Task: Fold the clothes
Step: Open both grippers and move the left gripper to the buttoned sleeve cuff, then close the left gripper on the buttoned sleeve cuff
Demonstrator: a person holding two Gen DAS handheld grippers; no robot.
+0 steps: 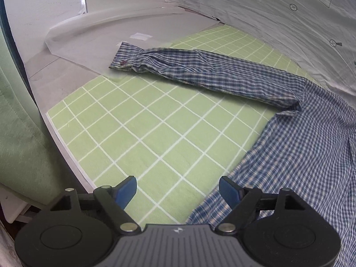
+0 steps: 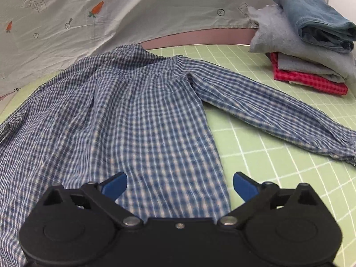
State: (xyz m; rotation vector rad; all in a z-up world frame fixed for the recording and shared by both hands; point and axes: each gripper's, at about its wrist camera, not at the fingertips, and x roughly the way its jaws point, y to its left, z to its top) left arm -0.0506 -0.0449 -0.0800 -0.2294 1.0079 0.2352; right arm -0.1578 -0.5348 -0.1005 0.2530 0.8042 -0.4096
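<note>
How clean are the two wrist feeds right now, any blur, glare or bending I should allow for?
Left wrist: sharp, even light, no glare; fisheye bows the green mat grid, corners dark. Right wrist: the checked shirt is smeared with blur, the folded pile softer too; mat lines curve near the edges.

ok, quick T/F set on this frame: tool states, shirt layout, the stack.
1. Both tools are open with nothing between the pads. True: left tool and right tool both stand wide, empty.
2. The blue checked shirt is already folded into a square. False: it lies spread on the green grid mat, sleeves out.
3. A stack of folded clothes sits at the mat's far right. True.
4. The bottom item in that stack is blue denim. False: the red checked piece is lowest; the denim is on top.
5. The left sleeve is tucked under the body. False: it stretches away across the mat.
</note>
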